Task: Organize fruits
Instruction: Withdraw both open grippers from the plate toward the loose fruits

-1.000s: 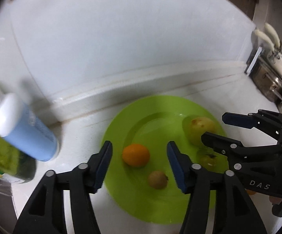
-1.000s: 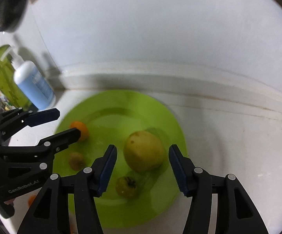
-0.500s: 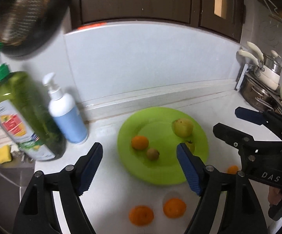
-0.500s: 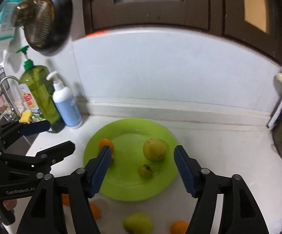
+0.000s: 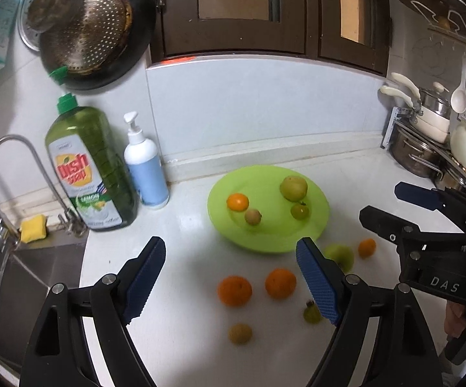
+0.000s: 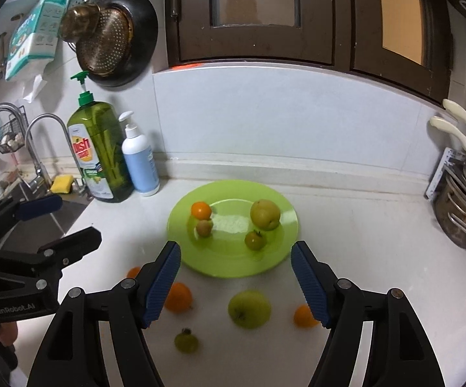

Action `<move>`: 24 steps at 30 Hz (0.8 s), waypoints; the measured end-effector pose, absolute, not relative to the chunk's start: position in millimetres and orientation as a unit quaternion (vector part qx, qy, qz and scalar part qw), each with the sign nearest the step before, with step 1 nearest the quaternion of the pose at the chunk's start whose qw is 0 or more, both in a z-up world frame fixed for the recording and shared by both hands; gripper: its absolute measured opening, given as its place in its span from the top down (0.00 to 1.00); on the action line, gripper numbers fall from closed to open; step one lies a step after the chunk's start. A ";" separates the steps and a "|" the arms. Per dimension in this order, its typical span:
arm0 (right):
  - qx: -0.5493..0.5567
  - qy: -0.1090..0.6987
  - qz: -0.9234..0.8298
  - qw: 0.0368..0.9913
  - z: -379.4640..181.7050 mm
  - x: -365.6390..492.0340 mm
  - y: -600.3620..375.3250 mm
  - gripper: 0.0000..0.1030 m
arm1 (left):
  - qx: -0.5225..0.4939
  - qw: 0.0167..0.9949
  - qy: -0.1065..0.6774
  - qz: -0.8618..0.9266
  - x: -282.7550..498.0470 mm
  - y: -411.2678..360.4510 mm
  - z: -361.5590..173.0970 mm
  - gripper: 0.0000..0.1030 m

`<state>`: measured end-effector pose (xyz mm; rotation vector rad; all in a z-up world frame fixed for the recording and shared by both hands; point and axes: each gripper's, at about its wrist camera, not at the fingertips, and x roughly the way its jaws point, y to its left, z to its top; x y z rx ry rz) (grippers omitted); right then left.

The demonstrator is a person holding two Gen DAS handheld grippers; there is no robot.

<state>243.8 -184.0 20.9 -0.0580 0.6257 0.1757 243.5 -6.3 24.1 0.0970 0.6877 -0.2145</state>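
Right wrist view takes in the white table [image 6: 362, 242], with the green plate [image 6: 275, 258] at its middle, near the back wall. On the plate sit four fruits: a yellow-green pear [image 6: 265, 214] at 2 o'clock, a small green fruit [image 6: 255, 240] at 5, a brown one [image 6: 204, 227] at 9 and a little orange [image 6: 201, 210] at 10. Off the plate, toward 6 o'clock on the bare table, lie a green apple [image 6: 249, 309], an orange [image 6: 177, 297], a smaller orange [image 6: 302, 316] and a small green fruit [image 6: 186, 341]. A dish soap bottle [image 6: 99, 151] and a pump bottle [image 6: 139, 161] stand side by side at the plate's 10 o'clock. The right claw [image 6: 236, 285] hangs released above the loose fruit, grasping nothing. The left claw [image 5: 229, 282] is likewise spread wide and empty over two oranges [image 5: 234, 291].
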 end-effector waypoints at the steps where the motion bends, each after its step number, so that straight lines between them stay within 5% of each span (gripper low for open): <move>1: -0.030 0.306 0.086 0.948 20.8 237.4 -183.4 0.31 | 0.046 0.934 0.338 -0.103 238.0 -5.2 22.8 0.19; 24: -0.043 0.362 0.105 0.925 -31.3 188.5 -162.2 0.31 | 0.076 0.924 0.360 -0.102 183.9 7.5 -28.3 0.19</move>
